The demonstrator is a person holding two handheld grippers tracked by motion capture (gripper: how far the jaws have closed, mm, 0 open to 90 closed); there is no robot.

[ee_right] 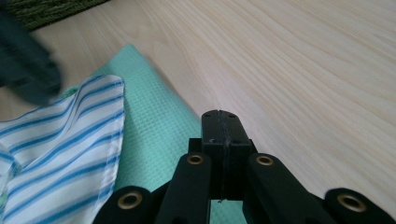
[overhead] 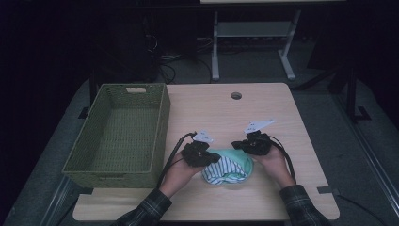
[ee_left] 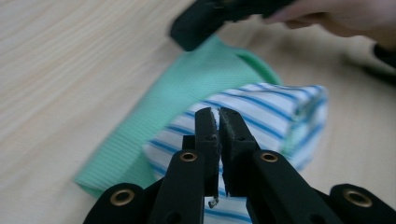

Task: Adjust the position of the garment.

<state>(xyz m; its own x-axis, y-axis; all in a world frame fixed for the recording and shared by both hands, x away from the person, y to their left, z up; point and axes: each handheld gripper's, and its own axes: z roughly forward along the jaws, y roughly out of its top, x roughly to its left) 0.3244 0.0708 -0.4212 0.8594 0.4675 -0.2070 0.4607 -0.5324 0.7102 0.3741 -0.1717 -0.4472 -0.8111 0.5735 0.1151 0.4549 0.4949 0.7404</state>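
A light wood table (overhead: 263,108) with a round hole (overhead: 236,95) near its far edge stands in a dark room, on grey floor; beyond it are a white desk frame (overhead: 254,37) and loose cables (overhead: 164,66). One green woven basket (overhead: 120,134) sits on the table's left side. One cloth bundle (overhead: 229,166) lies near the front edge, between two grippers: a mint green cloth (ee_left: 201,84) with a blue-and-white striped cloth (ee_left: 275,109) on it. The left gripper (ee_left: 218,113) has its jaws nearly together, a thin gap at the tips, over the striped cloth; whether they pinch it I cannot tell. The right gripper (ee_right: 221,114) has its jaws pressed together at the green cloth's edge. Two hands in plaid sleeves (overhead: 146,209) hold them.
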